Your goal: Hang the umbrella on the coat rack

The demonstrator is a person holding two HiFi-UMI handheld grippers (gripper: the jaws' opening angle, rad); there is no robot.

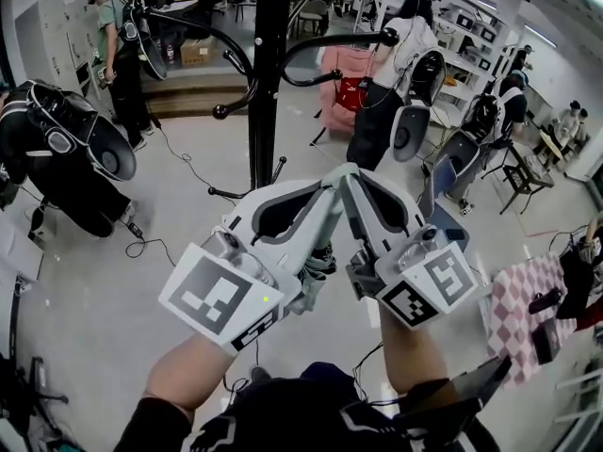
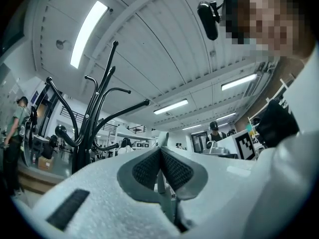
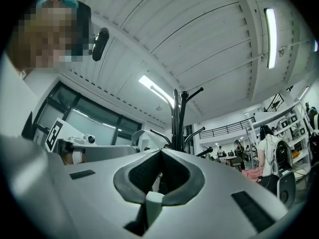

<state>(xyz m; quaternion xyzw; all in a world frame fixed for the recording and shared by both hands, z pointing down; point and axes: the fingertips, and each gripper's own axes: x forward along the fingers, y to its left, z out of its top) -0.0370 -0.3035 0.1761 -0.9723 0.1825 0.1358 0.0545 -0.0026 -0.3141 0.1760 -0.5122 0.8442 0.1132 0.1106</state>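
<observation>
The left claw (image 2: 160, 149) clamps the umbrella (image 1: 320, 269), hanging long axis downward; right claw (image 3: 160, 153) pinched together

Of the umbrella (image 1: 318, 269) only a crumple of grey-green fabric shows, at 6 o'clock from the meeting tips. The rest lies hidden under the left tongs (image 1: 329, 181) and right tongs (image 1: 348, 179). A thin pale strip (image 2: 162, 189) is pinched in the left tongs; which part of the umbrella it is cannot be told. The coat rack (image 1: 268, 83) is cut off at 12 o'clock by the picture's edge — its foot mostly hidden behind the tongs.
</observation>
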